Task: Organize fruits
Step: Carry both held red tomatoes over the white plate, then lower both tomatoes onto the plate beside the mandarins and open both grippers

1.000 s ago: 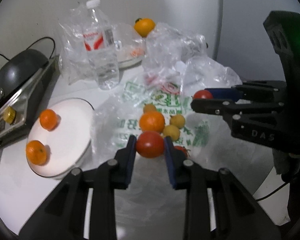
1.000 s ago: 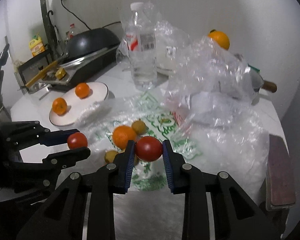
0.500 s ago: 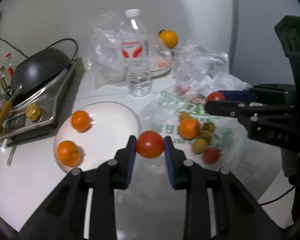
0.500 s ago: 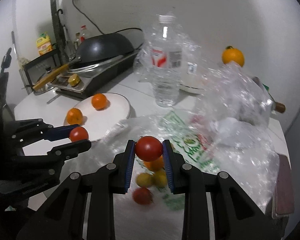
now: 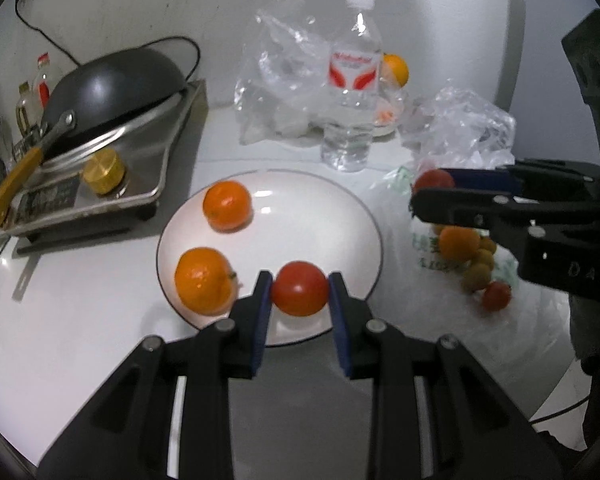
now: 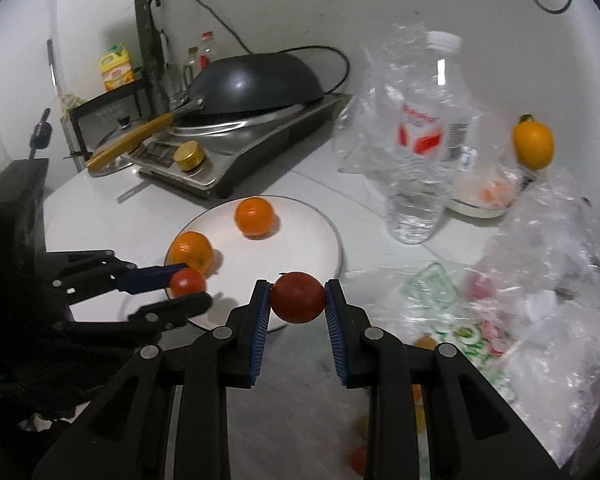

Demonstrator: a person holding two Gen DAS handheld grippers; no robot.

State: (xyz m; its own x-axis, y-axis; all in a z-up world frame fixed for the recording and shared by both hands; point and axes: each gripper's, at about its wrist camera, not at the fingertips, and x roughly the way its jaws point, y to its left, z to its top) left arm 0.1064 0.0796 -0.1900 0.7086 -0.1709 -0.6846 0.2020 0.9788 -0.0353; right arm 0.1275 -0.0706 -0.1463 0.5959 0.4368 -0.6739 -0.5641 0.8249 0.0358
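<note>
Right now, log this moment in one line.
left gripper: holds tomato over plate | right gripper: holds second tomato

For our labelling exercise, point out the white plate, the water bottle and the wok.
white plate (image 5: 340,216), left wrist view, bare surface near far rim.
water bottle (image 5: 355,68), left wrist view, red label.
wok (image 6: 256,80), right wrist view, dark domed underside.
</note>
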